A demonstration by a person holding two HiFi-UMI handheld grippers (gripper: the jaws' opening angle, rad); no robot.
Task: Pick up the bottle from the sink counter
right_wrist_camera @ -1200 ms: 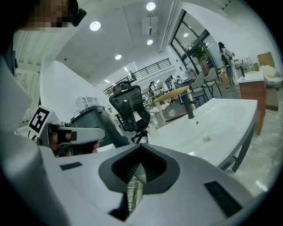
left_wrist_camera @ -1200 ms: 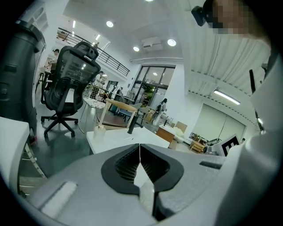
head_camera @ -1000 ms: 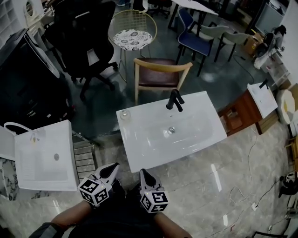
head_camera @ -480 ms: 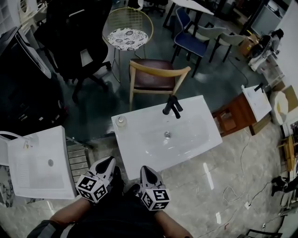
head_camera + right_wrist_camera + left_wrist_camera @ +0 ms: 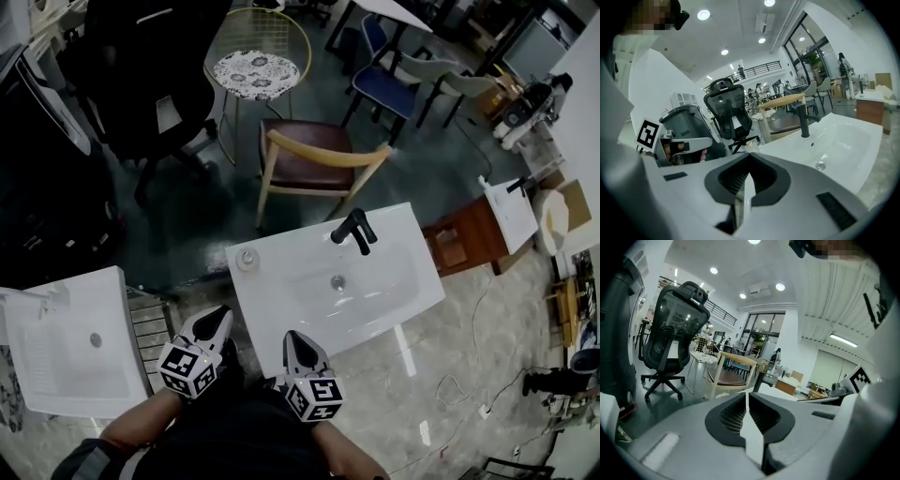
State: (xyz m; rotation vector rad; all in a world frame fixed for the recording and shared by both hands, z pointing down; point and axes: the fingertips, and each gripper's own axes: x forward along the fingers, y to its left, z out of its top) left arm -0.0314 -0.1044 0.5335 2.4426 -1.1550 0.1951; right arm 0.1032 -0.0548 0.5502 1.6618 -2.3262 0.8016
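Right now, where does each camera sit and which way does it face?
Head view: on the person's head, looking steeply down at the sink counter and bottle; left gripper, right gripper and forearms show.
Left gripper view: on that gripper, facing a wooden chair past its shut jaws.
Right gripper view: on that gripper, facing the faucet past its shut jaws.
Shared: both gripper views show that chair.

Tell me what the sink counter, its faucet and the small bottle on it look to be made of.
Sink counter: white glazed ceramic or similar, judging by its glossy reflections.
Faucet: matte black, probably coated metal; it shows no shine.
Bottle: looks translucent, so clear glass or plastic; too small to tell which.
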